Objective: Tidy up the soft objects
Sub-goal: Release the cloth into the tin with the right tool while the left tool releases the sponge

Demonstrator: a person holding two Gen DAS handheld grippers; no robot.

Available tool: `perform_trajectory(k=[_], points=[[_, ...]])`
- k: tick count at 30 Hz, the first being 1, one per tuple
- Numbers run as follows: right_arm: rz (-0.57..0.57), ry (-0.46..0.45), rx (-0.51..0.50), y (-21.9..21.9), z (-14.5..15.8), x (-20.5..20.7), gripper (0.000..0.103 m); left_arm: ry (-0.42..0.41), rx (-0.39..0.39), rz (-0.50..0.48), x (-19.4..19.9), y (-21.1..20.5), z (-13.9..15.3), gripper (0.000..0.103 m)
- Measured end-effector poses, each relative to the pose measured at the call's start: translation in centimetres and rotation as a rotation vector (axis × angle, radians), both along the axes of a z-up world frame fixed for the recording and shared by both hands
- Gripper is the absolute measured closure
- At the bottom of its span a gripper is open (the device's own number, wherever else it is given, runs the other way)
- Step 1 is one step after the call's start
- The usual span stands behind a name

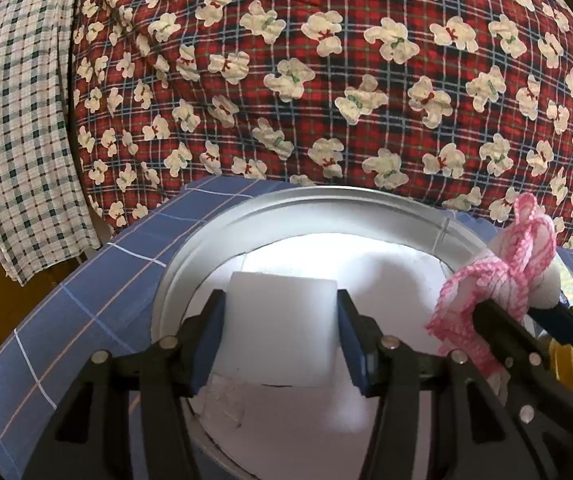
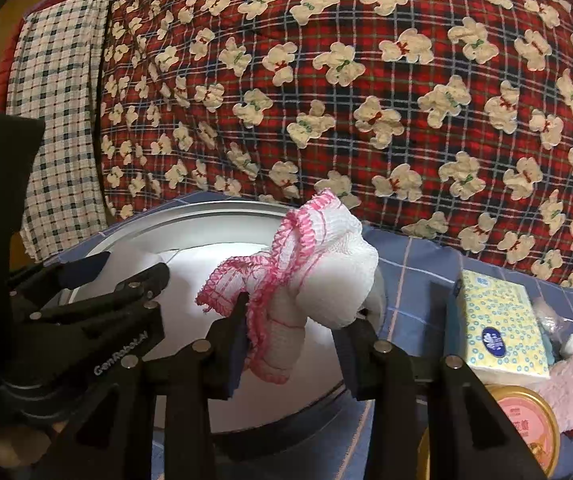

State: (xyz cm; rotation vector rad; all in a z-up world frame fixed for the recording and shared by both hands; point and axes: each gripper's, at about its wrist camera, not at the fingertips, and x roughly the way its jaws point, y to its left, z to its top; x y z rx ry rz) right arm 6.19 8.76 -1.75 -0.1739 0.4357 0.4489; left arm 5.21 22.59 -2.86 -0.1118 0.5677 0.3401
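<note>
My left gripper point(image 1: 280, 334) is shut on a white sponge block point(image 1: 278, 324) and holds it over the round metal tray point(image 1: 206, 232), which has a white liner. My right gripper point(image 2: 292, 344) is shut on a white mesh cloth with pink trim point(image 2: 318, 264) and holds it over the tray's right side point(image 2: 190, 216). In the left wrist view the right gripper and its cloth point(image 1: 498, 268) show at the right. In the right wrist view the left gripper point(image 2: 98, 280) shows at the left.
The tray sits on a blue checked cloth point(image 1: 86, 304). A red plaid bear-print quilt point(image 1: 326, 80) rises behind it, with a checked cloth point(image 1: 18, 120) hanging at the left. A yellow tissue pack point(image 2: 502, 324), a round tin point(image 2: 534, 428) and a pink plush item point(image 2: 570, 388) lie to the right.
</note>
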Motion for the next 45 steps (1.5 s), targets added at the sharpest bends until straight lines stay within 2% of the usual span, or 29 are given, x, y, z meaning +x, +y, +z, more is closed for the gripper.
perform_trajectory(k=[1,5,7,10,14,16,18,21,28,35,45], points=[[0.002,0.000,0.000,0.0,0.0,0.0,0.052,0.002,-0.001,0.001,0.0,0.0,0.0,0.047],[-0.008,-0.001,0.012,-0.2,0.0,-0.1,0.039,-0.012,-0.009,0.028,-0.2,0.4,0.0,0.042],[-0.012,0.001,0.028,-0.5,0.1,0.0,0.031,-0.029,-0.025,0.051,-0.6,0.9,0.1,0.025],[-0.021,-0.024,0.036,-0.8,0.3,-0.5,0.028,-0.057,-0.033,0.076,-1.2,1.0,0.3,0.017],[-0.032,-0.057,0.009,-0.7,0.5,-1.0,0.028,-0.082,-0.004,0.095,-1.5,0.8,0.6,0.013],[-0.038,-0.065,0.003,-0.7,0.6,-1.1,0.027,-0.102,0.003,0.113,-1.8,0.9,0.8,0.004],[-0.045,-0.068,0.002,-0.8,0.7,-1.2,0.027,-0.136,0.008,0.133,-2.3,0.9,1.1,0.000],[-0.055,-0.075,0.009,-1.2,0.9,-1.2,0.027,-0.173,0.022,0.154,-2.8,0.9,1.5,0.000],[-0.065,-0.073,0.033,-2.0,1.2,-1.4,0.026,-0.187,0.056,0.160,-2.9,0.3,1.6,0.000],[-0.109,-0.072,0.051,-3.1,1.5,-1.3,0.026,-0.204,0.106,0.130,-3.1,-1.0,1.8,0.000],[-0.211,-0.061,0.101,-6.5,2.1,-0.5,0.026,-0.223,0.099,0.065,-3.4,-2.8,2.0,0.000]])
